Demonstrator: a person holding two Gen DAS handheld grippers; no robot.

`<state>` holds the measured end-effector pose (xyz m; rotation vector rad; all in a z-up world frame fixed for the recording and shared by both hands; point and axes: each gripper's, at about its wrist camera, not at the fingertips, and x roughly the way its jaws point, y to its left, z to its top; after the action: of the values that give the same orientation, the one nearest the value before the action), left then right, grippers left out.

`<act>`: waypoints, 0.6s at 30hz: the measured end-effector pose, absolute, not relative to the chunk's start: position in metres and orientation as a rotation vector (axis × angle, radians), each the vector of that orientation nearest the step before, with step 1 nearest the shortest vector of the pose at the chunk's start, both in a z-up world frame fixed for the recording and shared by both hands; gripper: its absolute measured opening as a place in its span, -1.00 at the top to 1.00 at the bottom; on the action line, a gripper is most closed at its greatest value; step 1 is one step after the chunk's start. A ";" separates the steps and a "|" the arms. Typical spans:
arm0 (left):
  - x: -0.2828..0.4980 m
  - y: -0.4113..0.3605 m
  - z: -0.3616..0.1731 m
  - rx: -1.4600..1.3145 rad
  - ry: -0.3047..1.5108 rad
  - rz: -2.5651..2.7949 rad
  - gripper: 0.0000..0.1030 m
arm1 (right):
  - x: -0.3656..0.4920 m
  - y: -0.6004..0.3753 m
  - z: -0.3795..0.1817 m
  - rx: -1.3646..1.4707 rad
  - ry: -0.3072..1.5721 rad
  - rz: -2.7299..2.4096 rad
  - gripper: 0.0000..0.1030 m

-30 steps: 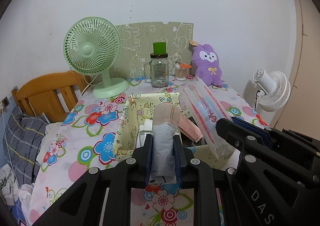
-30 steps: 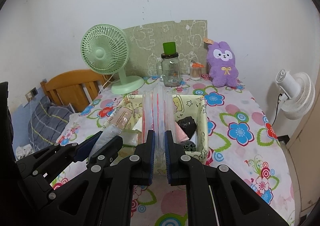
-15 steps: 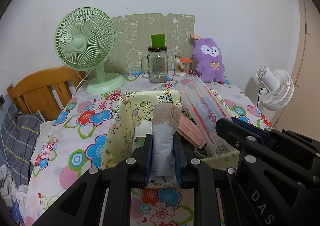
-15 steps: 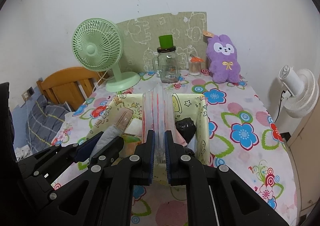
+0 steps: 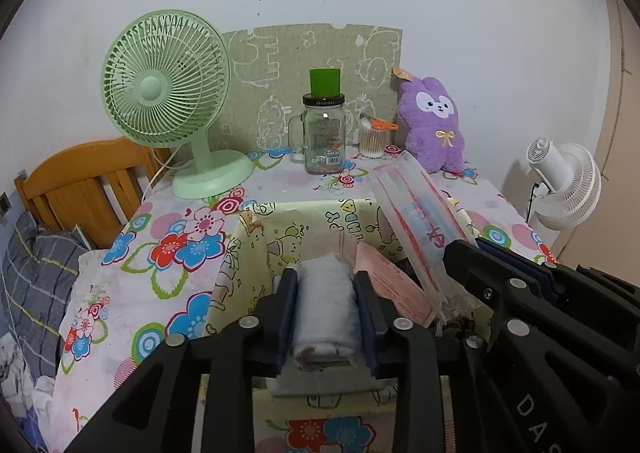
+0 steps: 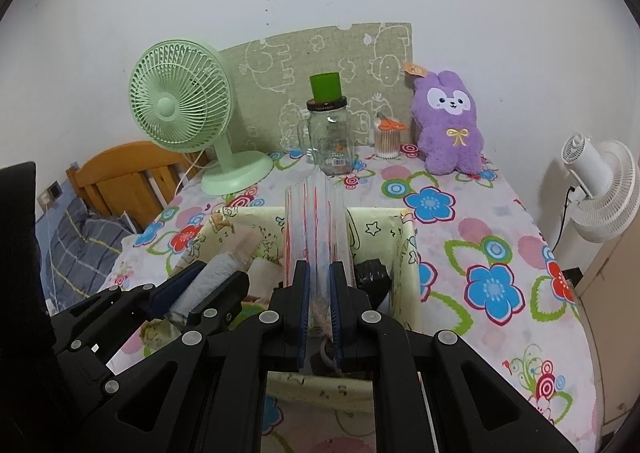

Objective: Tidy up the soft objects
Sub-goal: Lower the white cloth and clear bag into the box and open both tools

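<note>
1. One rolled white cloth bundle [image 5: 325, 305] lies between the fingers of the left gripper [image 5: 326, 319]. Its long axis runs along the fingers, and its far end points toward the back wall and into the yellow fabric bin [image 5: 256, 253].
2. The left gripper's jaws are opening, with the bundle between them and the pads still against its sides, above the near left part of the bin.
3. One clear zip bag with red seal lines [image 6: 316, 221] is clamped at its lower end by the right gripper [image 6: 319, 309], whose fingers are narrow and closed on it. The bag stands nearly upright in the right wrist view, with its long axis rising from the fingers toward the glass jar [image 6: 330, 145]; in the left wrist view it leans up and to the left.
4. The bag's lower end is over the middle of the bin. Inside the bin are one pink packet [image 5: 394, 285] beside the bundle and one dark item [image 6: 372, 277] on the right.
5. The bin sits on one table with a floral cloth [image 6: 492, 245].
6. At the back of the table stand one green desk fan [image 5: 168, 93], one glass jar topped by one green cup [image 5: 325, 81], one tub of cotton swabs [image 5: 372, 139] and one purple plush toy [image 5: 434, 125].
7. One white fan [image 6: 600, 181] stands to the right of the table.
</note>
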<state>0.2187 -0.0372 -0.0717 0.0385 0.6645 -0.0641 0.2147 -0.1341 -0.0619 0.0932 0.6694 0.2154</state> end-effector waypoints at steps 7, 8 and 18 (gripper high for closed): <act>0.226 -0.035 -0.078 0.035 0.689 -0.058 -0.22 | 0.222 -0.132 -0.068 0.099 0.687 0.228 0.76; 0.226 -0.035 -0.079 0.035 0.689 -0.058 -0.30 | 0.223 -0.132 -0.068 0.099 0.689 0.232 0.77; 0.227 -0.037 -0.080 0.048 0.704 -0.049 -0.62 | 0.225 -0.131 -0.071 0.107 0.710 0.246 0.75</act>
<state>0.2272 -0.0368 -0.0797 0.0481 0.7037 -0.0488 0.2251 -0.1308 -0.0712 0.1067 0.7097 0.2460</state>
